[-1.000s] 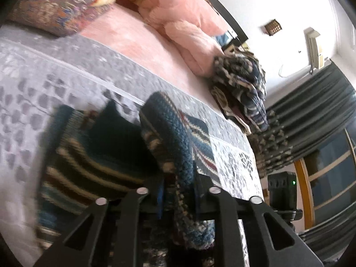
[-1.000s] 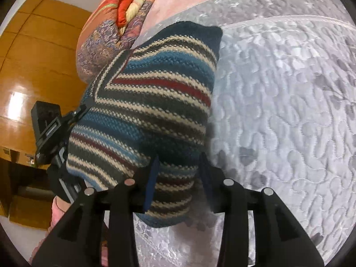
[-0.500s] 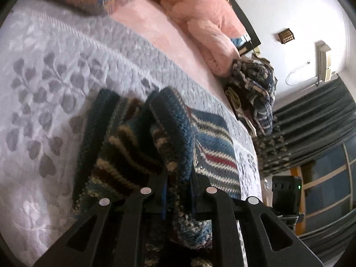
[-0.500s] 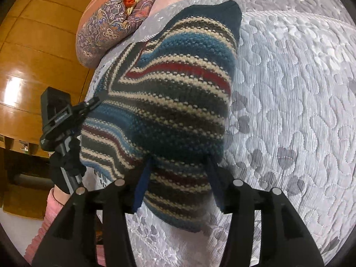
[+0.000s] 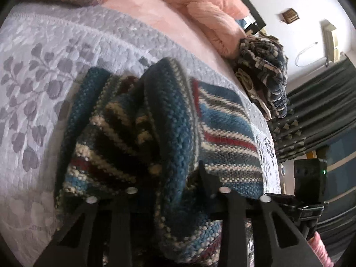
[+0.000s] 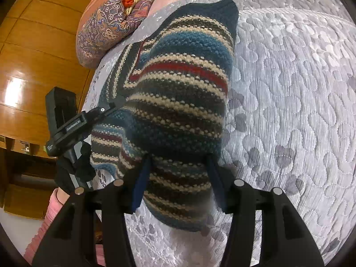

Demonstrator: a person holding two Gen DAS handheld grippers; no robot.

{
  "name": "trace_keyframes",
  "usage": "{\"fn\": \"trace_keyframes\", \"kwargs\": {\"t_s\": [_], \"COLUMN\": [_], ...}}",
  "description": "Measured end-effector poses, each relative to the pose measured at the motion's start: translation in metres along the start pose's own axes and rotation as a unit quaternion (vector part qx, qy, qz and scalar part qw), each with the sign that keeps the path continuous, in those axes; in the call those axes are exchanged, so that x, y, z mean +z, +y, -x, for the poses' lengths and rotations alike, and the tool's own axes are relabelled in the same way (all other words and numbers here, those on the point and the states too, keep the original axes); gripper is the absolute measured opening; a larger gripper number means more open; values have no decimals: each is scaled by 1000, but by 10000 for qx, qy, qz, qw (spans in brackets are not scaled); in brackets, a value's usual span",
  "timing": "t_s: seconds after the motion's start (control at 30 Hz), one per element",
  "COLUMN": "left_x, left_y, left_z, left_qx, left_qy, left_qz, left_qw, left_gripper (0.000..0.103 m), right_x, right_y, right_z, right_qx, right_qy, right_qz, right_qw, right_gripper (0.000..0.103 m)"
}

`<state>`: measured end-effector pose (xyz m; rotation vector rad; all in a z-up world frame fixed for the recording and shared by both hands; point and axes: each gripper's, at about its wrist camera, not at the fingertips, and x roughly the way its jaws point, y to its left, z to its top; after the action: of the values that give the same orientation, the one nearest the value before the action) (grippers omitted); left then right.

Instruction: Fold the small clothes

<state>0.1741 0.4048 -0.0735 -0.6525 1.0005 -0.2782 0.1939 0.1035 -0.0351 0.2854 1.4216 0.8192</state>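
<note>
A striped knit sweater (image 5: 222,120) in blue, cream, red and dark bands lies folded over on the grey quilted bedspread (image 5: 40,71). A thick fold of it arches between the jaws of my left gripper (image 5: 166,171), which stand apart. In the right wrist view the same sweater (image 6: 178,89) bulges between the spread blue fingers (image 6: 142,178) of my right gripper (image 6: 178,158). The left gripper (image 6: 111,109) shows there at the sweater's left edge. The left finger in the left wrist view is hidden by the knit.
A patterned cushion (image 6: 106,29) and a pink blanket (image 5: 207,6) lie at the head of the bed. A heap of other clothes (image 5: 262,66) sits at the far edge by dark curtains (image 5: 322,102). Wooden wardrobe (image 6: 33,55) on the left; a pink sleeve (image 6: 51,211).
Both grippers' fingers have spread wider around the knit. The sweater has come lower and flatter on the bedspread, and both cameras have moved closer to it.
</note>
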Motion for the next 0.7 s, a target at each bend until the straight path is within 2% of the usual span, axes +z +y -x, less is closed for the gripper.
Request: {"fn": "trace_keyframes", "kwargs": {"t_s": [0.13, 0.23, 0.33, 0.43, 0.57, 0.7], "left_x": [6, 15, 19, 16, 7, 4], "left_y": [-5, -1, 5, 22, 45, 47], "left_z": [24, 48, 66, 65, 45, 39], "left_qx": [-164, -303, -205, -136, 219, 218], "left_qy": [-328, -506, -635, -525, -297, -256], "left_qz": [13, 31, -94, 25, -8, -109], "left_qw": [9993, 9983, 9977, 9985, 9993, 9994], "left_gripper": [25, 25, 25, 25, 25, 29], "right_x": [1, 1, 1, -1, -5, -8], "right_y": [9, 18, 29, 37, 39, 38], "right_z": [3, 5, 1, -7, -19, -31], "right_qx": [-6, 153, 152, 19, -116, -244], "right_qy": [-49, -70, -38, 55, 181, 267], "right_qz": [103, 184, 290, 391, 411, 392], "right_qw": [9999, 9997, 9995, 9992, 9989, 9986], "right_gripper": [51, 51, 51, 51, 51, 51]}}
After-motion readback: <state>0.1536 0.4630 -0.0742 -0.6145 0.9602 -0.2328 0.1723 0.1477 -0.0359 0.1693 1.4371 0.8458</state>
